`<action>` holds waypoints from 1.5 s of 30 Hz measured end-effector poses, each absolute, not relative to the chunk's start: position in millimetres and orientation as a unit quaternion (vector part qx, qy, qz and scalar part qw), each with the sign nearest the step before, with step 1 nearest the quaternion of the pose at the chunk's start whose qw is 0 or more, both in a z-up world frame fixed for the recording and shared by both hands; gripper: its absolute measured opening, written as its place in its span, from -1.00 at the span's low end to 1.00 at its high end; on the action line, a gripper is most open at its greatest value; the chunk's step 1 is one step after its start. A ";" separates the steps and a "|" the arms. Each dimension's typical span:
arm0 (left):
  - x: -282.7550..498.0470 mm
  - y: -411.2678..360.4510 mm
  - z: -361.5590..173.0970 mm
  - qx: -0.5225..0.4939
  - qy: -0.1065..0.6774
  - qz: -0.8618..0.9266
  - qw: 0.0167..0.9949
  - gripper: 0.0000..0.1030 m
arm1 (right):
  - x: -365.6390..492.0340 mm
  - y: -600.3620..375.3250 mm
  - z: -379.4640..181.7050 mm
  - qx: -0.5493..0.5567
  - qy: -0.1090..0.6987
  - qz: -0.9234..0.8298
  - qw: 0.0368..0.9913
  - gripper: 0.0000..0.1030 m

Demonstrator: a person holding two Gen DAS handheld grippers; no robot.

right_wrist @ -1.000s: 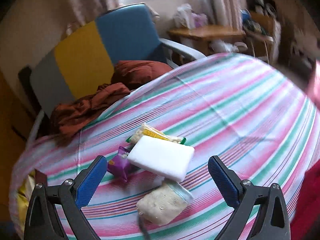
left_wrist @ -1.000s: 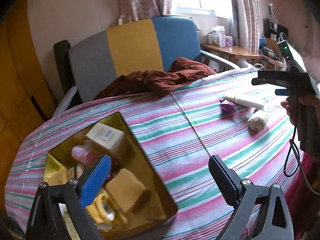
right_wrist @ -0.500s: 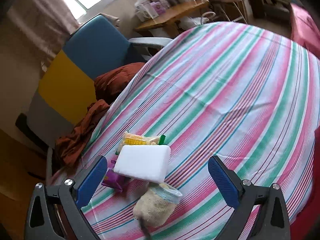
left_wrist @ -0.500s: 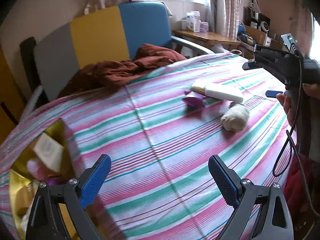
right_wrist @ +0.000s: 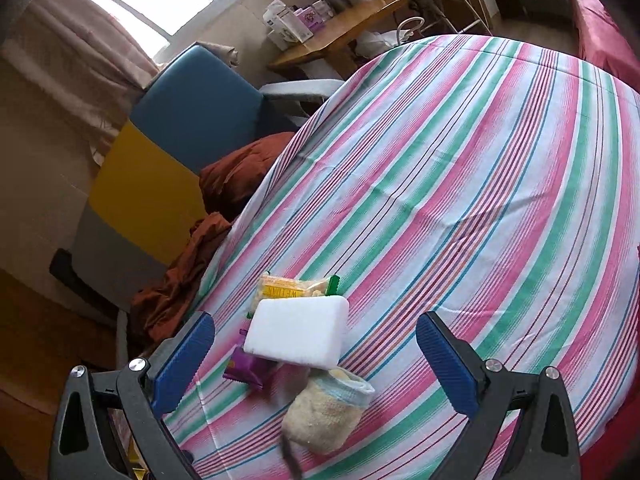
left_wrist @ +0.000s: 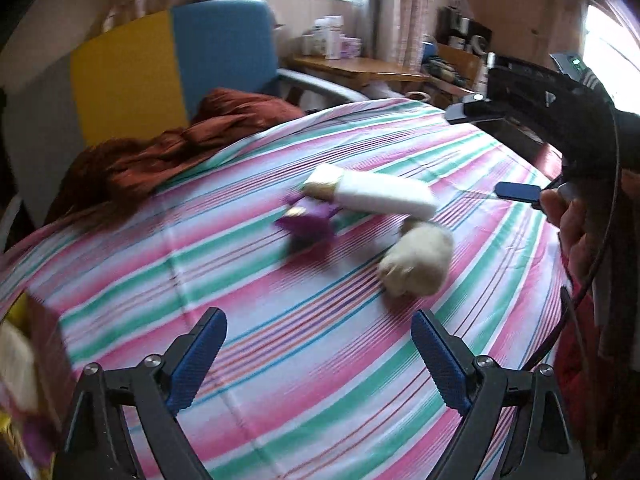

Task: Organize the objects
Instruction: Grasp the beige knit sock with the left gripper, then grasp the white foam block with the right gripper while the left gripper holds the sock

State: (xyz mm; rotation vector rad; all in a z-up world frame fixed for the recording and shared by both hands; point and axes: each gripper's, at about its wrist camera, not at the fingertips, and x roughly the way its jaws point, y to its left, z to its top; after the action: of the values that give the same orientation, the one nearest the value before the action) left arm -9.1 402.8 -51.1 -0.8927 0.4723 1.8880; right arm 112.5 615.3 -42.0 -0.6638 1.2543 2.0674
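On the striped cloth lies a small pile: a white foam block rests on a yellow snack packet and a purple packet, with a cream rolled sock beside them. My left gripper hovers short of the pile, its jaws closing a little with nothing between them. My right gripper stands open just above the block and sock, touching neither. In the left wrist view the right tool hangs over the pile's far side, held by a hand.
A gold tray with several items sits at the cloth's left edge. A rust-brown cloth is heaped by the blue, yellow and grey chair. A wooden side table with boxes stands by the window.
My left gripper swung right from over the gold tray toward the pile, which is now nearer. My right gripper rolled, tilting its view, and kept over the pile.
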 end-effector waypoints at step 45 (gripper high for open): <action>3.4 351.5 -92.8 -0.404 0.145 0.777 0.461 0.04 | 29.5 569.9 -62.8 -0.440 0.257 0.807 0.299 0.97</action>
State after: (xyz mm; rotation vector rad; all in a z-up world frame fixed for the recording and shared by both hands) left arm 3.4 351.5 -92.8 -0.9937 0.3563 1.9115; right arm 29.5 569.9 -62.8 -1.1696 0.6812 2.1422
